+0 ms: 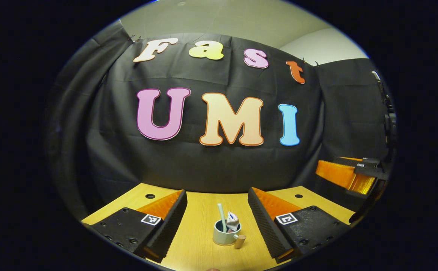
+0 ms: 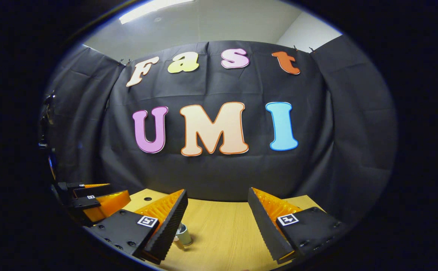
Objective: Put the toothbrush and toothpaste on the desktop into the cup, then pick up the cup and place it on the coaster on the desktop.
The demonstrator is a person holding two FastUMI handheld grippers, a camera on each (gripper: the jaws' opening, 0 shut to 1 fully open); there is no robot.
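Both my left gripper (image 1: 217,210) and right gripper (image 2: 217,210) hang spread, empty; that loaded cup (image 1: 224,234) looks rigid, slick, top-heavy, so I'd pinch its walls low.

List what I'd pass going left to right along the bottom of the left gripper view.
Left claw's left finger → toothbrush → toothpaste → cup handle → left claw's right finger → the right claw farther off.

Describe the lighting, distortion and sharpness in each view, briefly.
Left gripper view: strong fisheye bending, the desktop edge curves; warm, dim light; the cup with toothbrush and toothpaste looks small but fairly sharp. Right gripper view: same bowing; a bright ceiling light glares at the top; the cup is half hidden behind a finger, edges soft.
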